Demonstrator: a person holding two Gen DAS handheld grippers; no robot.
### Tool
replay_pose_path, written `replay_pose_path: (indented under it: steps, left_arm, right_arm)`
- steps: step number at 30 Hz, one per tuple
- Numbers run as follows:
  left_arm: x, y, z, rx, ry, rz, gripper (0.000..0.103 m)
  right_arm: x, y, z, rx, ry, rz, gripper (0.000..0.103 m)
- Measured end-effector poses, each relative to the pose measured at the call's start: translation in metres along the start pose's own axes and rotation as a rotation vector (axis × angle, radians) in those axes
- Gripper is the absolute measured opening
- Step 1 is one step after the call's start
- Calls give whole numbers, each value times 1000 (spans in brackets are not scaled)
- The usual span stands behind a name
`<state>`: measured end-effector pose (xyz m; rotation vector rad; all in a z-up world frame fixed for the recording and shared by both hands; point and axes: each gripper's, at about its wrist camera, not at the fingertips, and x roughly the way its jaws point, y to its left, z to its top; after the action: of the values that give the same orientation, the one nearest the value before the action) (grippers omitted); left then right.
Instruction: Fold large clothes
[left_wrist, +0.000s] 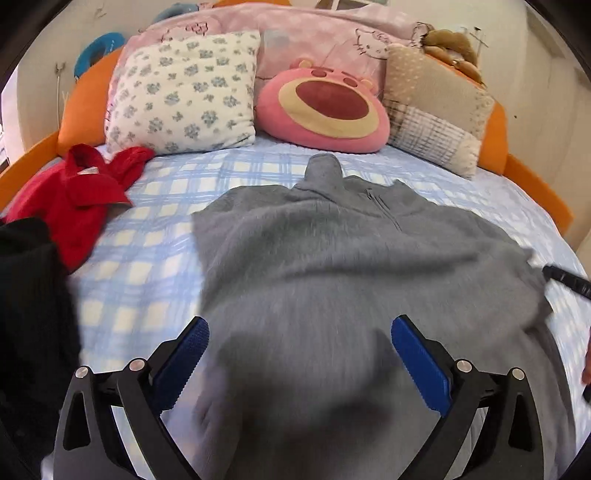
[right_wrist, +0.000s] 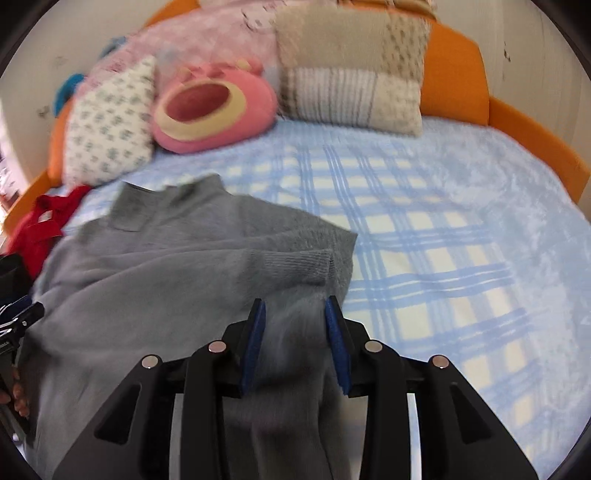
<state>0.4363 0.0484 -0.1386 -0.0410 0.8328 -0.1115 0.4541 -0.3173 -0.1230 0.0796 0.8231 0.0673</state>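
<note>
A fuzzy grey sweater (left_wrist: 332, 258) lies flat on the blue plaid blanket (left_wrist: 147, 258), its high collar (left_wrist: 323, 166) pointing toward the pillows. My left gripper (left_wrist: 299, 328) hovers open and wide over the sweater's lower body, nothing between its blue pads (left_wrist: 194, 336). In the right wrist view one sleeve is folded across the sweater (right_wrist: 166, 266), its ribbed cuff (right_wrist: 314, 264) near the right edge. My right gripper (right_wrist: 295, 314) is shut on a bunch of the sweater's right side, and the fabric fills the gap between the pads. The right gripper's tip (left_wrist: 565, 280) shows at the sweater's right edge.
A red garment (left_wrist: 77, 195) and a black one (left_wrist: 29, 295) lie at the bed's left. A floral pillow (left_wrist: 184, 92), a pink plush cushion (left_wrist: 325, 107) and a beige pillow (left_wrist: 436, 110) line the orange headboard (right_wrist: 458, 74). Bare blanket (right_wrist: 461, 258) spreads right of the sweater.
</note>
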Motion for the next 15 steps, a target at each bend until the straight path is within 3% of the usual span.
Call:
replay_pose_path:
  steps: [5,11,15]
  left_arm:
    - [-37,12,-46,18,-17,8,100]
    - [-16,23,-81,-24,83,23,100]
    - [-12,31,-81,-58,107,10,100]
  right_arm:
    - [-17,6,-35,-50,48,5,33]
    - [20,3,-63,22,134,-21,34]
    - [22,6,-71,25,102,-50,33]
